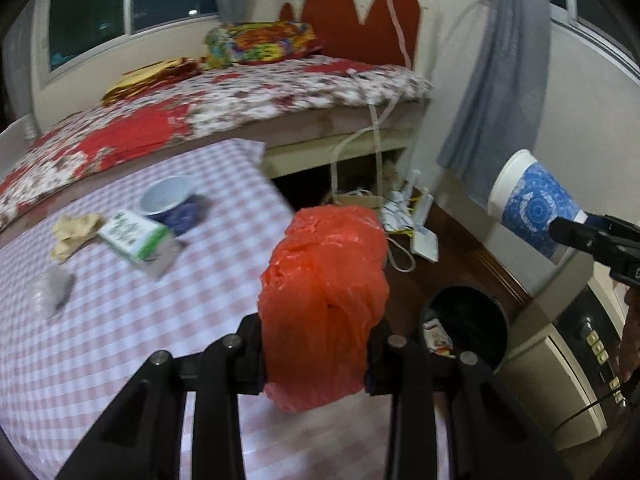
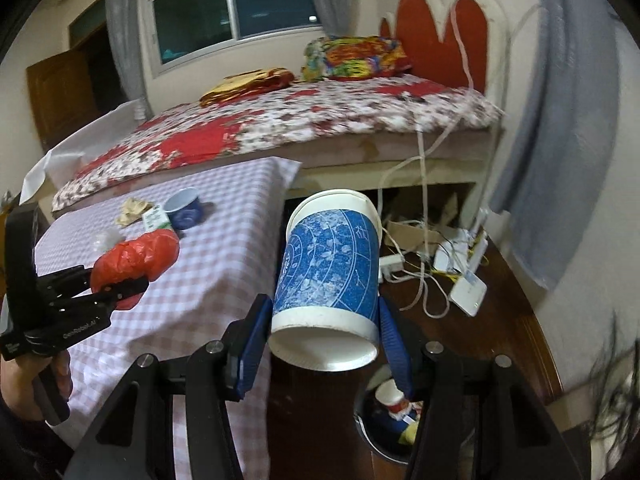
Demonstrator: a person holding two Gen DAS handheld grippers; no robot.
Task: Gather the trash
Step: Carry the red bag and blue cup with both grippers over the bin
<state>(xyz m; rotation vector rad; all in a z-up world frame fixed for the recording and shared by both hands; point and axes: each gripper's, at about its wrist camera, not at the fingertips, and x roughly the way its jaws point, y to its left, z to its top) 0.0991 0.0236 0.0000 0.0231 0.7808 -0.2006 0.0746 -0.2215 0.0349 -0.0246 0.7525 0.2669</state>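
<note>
My left gripper (image 1: pixel 316 356) is shut on a crumpled orange plastic bag (image 1: pixel 324 292), held over the right edge of the pink checked table (image 1: pixel 100 340); the same bag (image 2: pixel 136 258) shows at the left of the right wrist view. My right gripper (image 2: pixel 324 332) is shut on a blue and white paper cup (image 2: pixel 330 268), its base toward the camera, above the floor beside the table. That cup (image 1: pixel 532 204) hangs at the right in the left wrist view. A dark round bin (image 1: pixel 464 328) with some trash inside stands on the floor; its rim (image 2: pixel 368 432) lies just under the cup.
On the table lie a green and white carton (image 1: pixel 136 240), a blue enamel mug (image 1: pixel 172 204), crumpled beige paper (image 1: pixel 72 232) and a clear wrapper (image 1: pixel 52 288). A bed (image 1: pixel 200 108) runs behind. White cables and routers (image 2: pixel 452 272) clutter the wooden floor. A power strip (image 1: pixel 600 352) sits at right.
</note>
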